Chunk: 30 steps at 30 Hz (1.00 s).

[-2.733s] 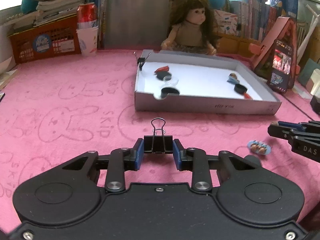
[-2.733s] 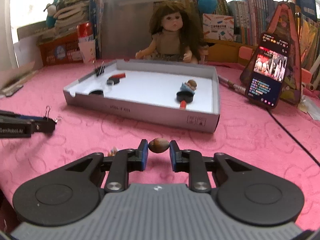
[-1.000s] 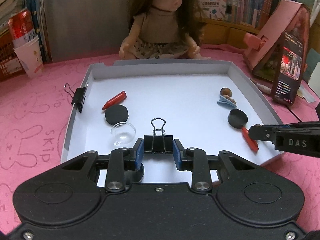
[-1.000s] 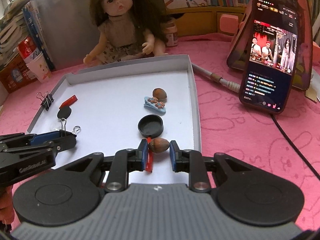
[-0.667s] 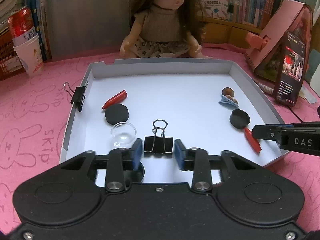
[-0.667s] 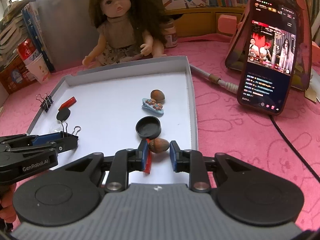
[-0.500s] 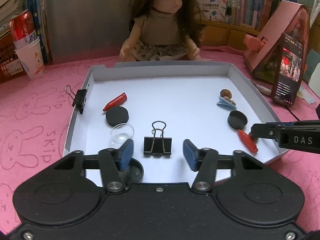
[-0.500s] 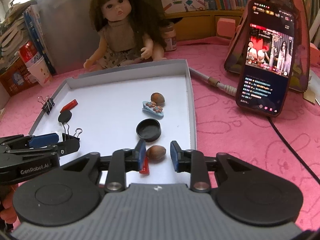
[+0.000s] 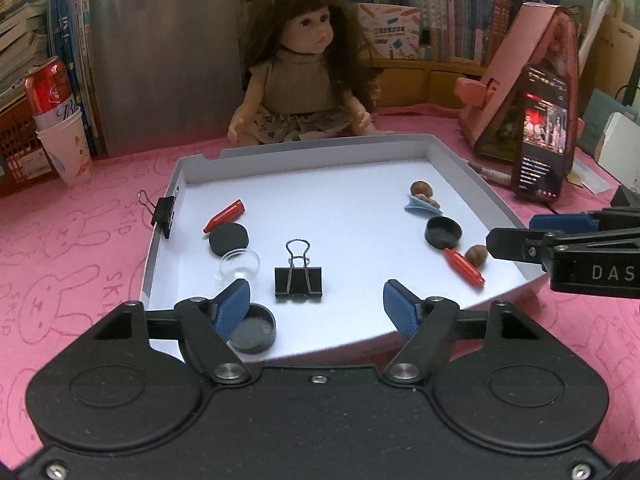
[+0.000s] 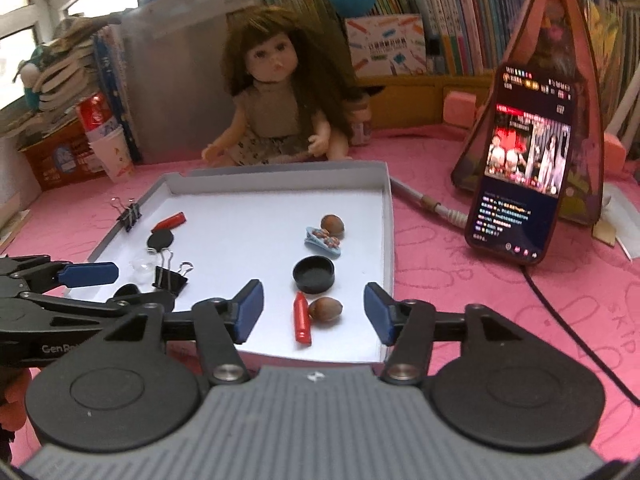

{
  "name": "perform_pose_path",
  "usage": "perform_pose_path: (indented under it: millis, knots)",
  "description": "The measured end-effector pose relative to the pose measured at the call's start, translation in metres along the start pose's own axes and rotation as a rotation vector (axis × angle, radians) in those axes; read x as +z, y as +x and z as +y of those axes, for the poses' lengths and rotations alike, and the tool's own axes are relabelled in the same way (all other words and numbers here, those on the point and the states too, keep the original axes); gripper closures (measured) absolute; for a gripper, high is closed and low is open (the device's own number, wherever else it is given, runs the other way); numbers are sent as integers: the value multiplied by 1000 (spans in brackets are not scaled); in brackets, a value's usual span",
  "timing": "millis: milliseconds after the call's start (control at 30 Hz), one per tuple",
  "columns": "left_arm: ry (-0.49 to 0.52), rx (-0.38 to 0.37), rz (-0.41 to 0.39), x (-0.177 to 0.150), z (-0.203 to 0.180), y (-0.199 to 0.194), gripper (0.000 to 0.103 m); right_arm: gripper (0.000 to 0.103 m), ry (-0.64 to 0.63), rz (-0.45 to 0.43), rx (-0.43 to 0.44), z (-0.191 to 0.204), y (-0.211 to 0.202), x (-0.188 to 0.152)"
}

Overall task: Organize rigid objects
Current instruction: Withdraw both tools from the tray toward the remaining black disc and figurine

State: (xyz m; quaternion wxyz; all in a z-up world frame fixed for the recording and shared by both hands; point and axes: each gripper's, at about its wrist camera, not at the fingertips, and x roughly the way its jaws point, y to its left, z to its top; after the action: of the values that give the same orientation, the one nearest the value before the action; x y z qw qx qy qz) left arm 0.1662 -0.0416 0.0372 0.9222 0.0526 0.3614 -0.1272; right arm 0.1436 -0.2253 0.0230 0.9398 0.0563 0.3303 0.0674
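My left gripper (image 9: 316, 306) and right gripper (image 10: 313, 312) are wide apart, so the black metal binder clip (image 9: 298, 278) and brown nut (image 10: 325, 309) rest near the white cardboard tray's (image 9: 472, 168) front edge.

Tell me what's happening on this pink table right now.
A person is sorting small items into a white tray with two handheld tools. The left claw is open over the tray, with a black binder clip standing between its fingers. The right claw is open too, with a brown nut lying beside a red crayon.
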Motion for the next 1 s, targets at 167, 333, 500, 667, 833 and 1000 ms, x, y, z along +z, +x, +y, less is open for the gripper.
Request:
perform_pose_path:
  millis: [167, 333, 500, 667, 833, 1000]
  knots:
    - [16, 4, -24, -9, -5, -15, 31, 22, -71, -57, 12, 10, -16, -7]
    - [18, -27, -33, -19, -9, -29, 30, 18, -128, -96, 24, 19, -30, -15]
    - [20, -49, -39, -30, -10, -44, 29, 16, -148, -126, 42, 19, -43, -24]
    - [17, -67, -45, -46, -9, -60, 26, 16, -150, -134, 45, 15, -53, -37]
    - [11, -89, -32, -62, -6, -71, 26, 16, -142, -123, 51, 10, -58, -52]
    - [24, -119, -12, -78, -10, -80, 26, 16, -128, -113, 60, 6, -59, -63]
